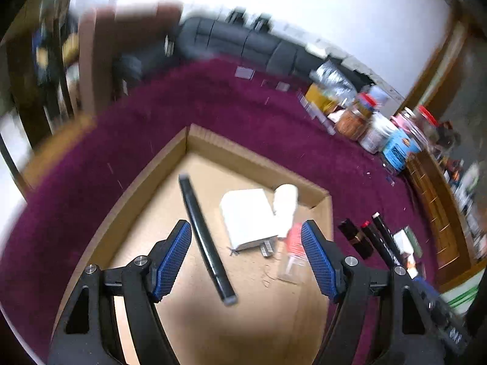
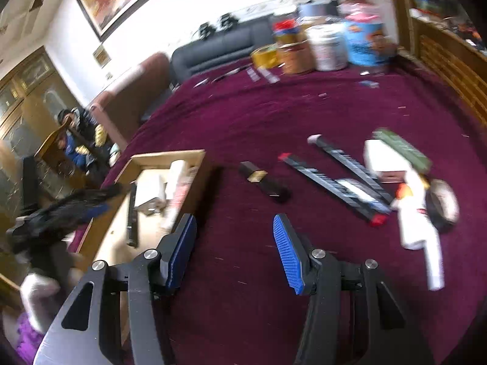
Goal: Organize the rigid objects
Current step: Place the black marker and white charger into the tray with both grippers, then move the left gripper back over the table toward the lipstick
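Only right wrist shows the white spray bottle.

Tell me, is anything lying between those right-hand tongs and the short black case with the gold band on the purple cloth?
Nothing visible does. The right tongs stand open over bare purple cloth, and the short black case with the gold band lies just ahead of them, apart from the shallow cardboard box on its left.

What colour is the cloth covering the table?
Deep magenta-purple cloth, clearest in the right wrist view.
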`<action>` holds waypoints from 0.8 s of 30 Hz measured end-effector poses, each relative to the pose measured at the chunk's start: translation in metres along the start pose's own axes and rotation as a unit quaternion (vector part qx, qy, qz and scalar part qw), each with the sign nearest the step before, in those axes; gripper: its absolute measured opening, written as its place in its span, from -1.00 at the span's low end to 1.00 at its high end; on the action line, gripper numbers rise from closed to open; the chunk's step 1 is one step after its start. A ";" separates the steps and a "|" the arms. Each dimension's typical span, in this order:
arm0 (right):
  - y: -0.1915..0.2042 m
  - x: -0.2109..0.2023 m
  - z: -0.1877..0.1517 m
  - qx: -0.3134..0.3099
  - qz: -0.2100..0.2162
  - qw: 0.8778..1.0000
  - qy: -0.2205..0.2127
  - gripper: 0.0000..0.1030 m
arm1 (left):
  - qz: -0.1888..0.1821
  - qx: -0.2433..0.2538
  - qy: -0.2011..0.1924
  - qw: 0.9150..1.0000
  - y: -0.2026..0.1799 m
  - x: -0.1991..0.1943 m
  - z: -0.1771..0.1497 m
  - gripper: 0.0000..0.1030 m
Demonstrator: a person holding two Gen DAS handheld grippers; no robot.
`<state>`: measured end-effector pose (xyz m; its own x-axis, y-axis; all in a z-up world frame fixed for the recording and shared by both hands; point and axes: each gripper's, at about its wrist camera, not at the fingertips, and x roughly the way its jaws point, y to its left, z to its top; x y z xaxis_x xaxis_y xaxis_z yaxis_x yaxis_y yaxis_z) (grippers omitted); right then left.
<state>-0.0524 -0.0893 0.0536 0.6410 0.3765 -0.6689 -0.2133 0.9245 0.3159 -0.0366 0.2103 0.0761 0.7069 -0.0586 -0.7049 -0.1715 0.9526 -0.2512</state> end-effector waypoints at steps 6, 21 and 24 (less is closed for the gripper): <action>-0.031 -0.022 -0.018 0.001 -0.065 0.997 -0.048 0.18 | 0.063 0.091 -0.101 0.989 -0.067 -0.066 -0.032 0.68; -0.089 -0.053 -0.037 0.074 -0.062 0.994 -0.060 0.19 | 0.072 0.170 -0.073 0.980 -0.147 -0.075 -0.069 0.68; -0.094 -0.054 -0.038 0.077 -0.061 0.993 -0.060 0.19 | 0.070 0.176 -0.068 0.980 -0.155 -0.074 -0.072 0.68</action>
<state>-0.0948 -0.1947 0.0349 0.7400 0.2438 -0.6268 -0.0188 0.9391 0.3431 -0.1120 0.0458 0.1193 0.7828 0.0976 -0.6146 -0.0433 0.9938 0.1027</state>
